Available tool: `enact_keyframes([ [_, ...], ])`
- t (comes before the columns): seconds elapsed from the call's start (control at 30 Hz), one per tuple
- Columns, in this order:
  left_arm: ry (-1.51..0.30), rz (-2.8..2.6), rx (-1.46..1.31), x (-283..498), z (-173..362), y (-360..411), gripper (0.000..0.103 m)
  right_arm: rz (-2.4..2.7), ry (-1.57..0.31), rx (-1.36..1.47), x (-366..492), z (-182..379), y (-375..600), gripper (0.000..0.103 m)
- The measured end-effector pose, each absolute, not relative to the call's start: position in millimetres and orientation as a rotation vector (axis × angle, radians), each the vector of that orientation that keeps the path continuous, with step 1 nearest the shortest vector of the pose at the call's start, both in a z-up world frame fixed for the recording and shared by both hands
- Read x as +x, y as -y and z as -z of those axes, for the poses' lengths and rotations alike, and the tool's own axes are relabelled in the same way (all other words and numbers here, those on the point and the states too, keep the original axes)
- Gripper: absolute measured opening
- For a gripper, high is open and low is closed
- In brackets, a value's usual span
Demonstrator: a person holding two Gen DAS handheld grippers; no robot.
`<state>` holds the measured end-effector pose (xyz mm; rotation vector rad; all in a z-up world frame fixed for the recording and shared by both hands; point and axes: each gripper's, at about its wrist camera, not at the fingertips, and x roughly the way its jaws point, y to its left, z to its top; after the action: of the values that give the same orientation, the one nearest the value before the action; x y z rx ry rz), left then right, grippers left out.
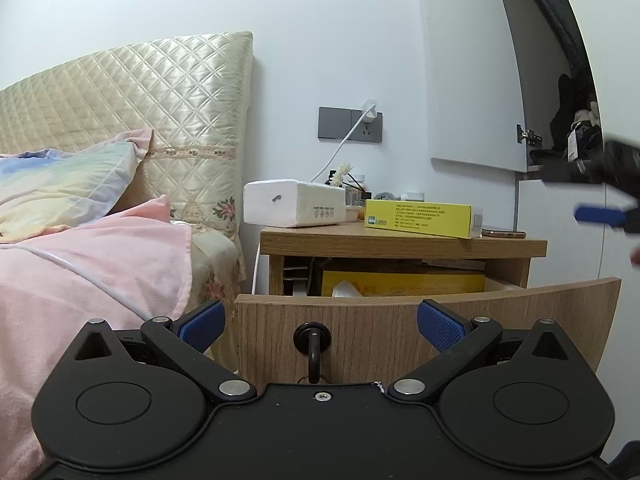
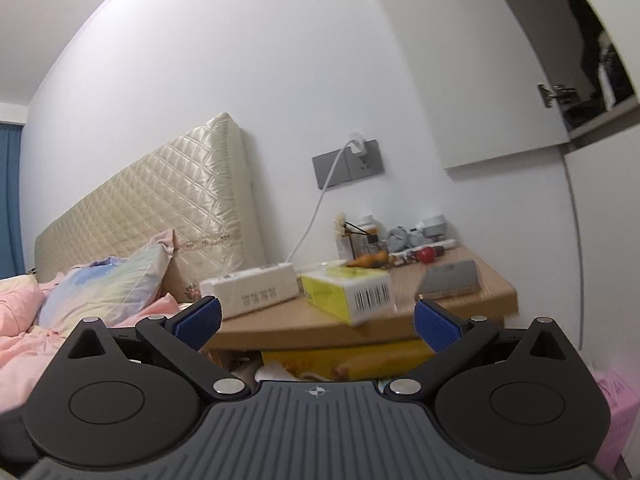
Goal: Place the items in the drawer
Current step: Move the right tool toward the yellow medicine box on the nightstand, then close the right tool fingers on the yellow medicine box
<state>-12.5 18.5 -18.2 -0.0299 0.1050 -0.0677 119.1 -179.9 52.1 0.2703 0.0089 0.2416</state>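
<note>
— Left gripper (image 1: 320,324) sits low before the drawer front (image 1: 520,320), fingers spread and holding nothing. Why there?

— It faces the dark pull knob (image 1: 312,336), which lies between the blue pads; likely it is placed to steady or work the drawer (image 1: 404,286), which stands pulled out with a yellow carton inside.

— And further right?

— On the nightstand (image 1: 400,246) rest a white tissue pack (image 1: 294,203), then a yellow box (image 1: 424,218), then a phone (image 1: 504,234), all within reach above the drawer.

— The right gripper (image 2: 318,318)?

— Spread as well, empty, aimed at the yellow box's barcode end, probably the next item to go in.
</note>
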Motion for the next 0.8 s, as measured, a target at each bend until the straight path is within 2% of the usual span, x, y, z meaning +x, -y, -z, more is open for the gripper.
enact_keyframes([
  [0.53,-0.113,0.079,-0.059,-14,19,-22,0.102,-0.309,-0.293,0.171,271,-134,172,0.103],
  [0.8,-0.112,0.091,-0.059,-17,20,-20,0.102,-0.267,-0.445,-0.012,335,-132,136,0.103],
])
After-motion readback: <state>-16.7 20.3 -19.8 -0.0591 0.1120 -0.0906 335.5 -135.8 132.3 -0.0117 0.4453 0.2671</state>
